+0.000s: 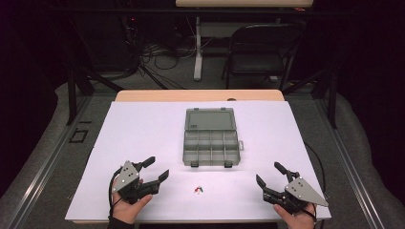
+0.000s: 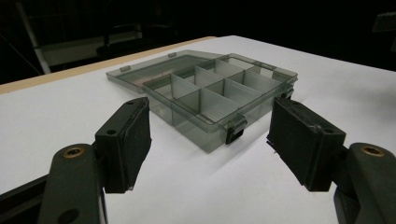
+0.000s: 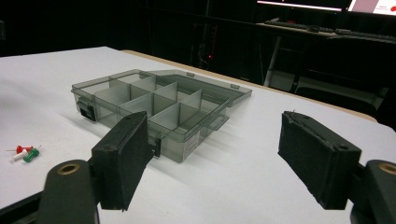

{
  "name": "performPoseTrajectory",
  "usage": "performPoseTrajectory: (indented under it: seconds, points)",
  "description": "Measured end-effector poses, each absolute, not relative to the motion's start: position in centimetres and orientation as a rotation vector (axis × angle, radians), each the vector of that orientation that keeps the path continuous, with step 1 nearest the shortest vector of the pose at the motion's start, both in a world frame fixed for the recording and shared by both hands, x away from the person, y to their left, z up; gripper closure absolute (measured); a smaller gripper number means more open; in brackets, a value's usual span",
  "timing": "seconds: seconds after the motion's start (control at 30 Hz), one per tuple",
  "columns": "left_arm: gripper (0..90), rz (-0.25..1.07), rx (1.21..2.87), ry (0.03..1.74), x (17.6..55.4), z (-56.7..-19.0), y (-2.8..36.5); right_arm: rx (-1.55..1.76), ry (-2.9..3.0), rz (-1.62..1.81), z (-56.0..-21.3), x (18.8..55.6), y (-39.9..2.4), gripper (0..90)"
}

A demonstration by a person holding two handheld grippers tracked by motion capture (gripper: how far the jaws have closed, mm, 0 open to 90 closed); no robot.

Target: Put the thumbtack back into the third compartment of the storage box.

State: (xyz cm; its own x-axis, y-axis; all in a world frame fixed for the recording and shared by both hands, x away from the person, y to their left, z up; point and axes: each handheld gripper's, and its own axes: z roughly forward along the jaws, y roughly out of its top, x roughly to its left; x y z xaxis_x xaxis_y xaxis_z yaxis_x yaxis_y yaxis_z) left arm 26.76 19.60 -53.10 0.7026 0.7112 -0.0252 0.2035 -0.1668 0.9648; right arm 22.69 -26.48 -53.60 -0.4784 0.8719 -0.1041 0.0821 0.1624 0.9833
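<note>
Pushpins (image 1: pixel 198 190) tumbled between two spread, empty hand-held grippers (image 1: pixel 156 168) (image 1: pixel 267 173), points too small to tell; organiser box (image 1: pixel 210 138) lid away.

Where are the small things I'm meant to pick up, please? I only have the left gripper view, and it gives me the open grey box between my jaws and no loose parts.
Observer: Three pushpins, red, white and green, lie in a cluster on the white sheet in front of the compartment box.
Operator: Which gripper is nearer them?
Observer: They lie about midway between the left gripper and the right gripper.
Operator: Is the right gripper free?
Observer: Yes, its jaws stand open with nothing between them.
</note>
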Motion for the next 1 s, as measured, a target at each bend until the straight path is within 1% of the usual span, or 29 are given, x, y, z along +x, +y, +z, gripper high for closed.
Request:
performPoseTrajectory:
  seconds: [0.37, 0.47, 0.53, 0.57, 0.6, 0.73, 0.9, 1.0]
  points:
    - [29.7, 0.514, 1.736, 0.753, 26.8, -53.0, 19.5, 0.922, 1.721, 1.403, -53.6, 22.6, -26.5, 24.0]
    - [32.1, 0.497, 1.742, 0.786, 26.8, -52.7, 19.3, 0.919, 1.728, 1.405, -53.6, 22.5, -26.4, 23.8]
    - [33.1, 0.464, 1.745, 0.803, 26.9, -52.5, 19.0, 0.913, 1.73, 1.406, -53.6, 22.5, -26.4, 23.7]
    - [35.6, 0.442, 1.75, 0.807, 27.0, -52.4, 18.8, 0.91, 1.731, 1.407, -53.6, 22.5, -26.3, 23.7]
    - [36.0, 0.426, 1.76, 0.817, 27.1, -52.3, 18.6, 0.908, 1.733, 1.409, -53.6, 22.5, -26.3, 23.5]
    - [36.1, 0.407, 1.799, 0.82, 27.2, -51.6, 17.4, 0.919, 1.731, 1.411, -53.6, 22.4, -26.3, 22.8]
    - [36.4, 0.378, 1.807, 0.828, 27.5, -50.7, 15.8, 0.927, 1.733, 1.406, -53.6, 22.3, -26.3, 21.3]
    - [38.5, 0.362, 1.828, 0.827, 27.7, -50.5, 14.9, 0.936, 1.732, 1.406, -53.5, 22.3, -26.3, 20.0]
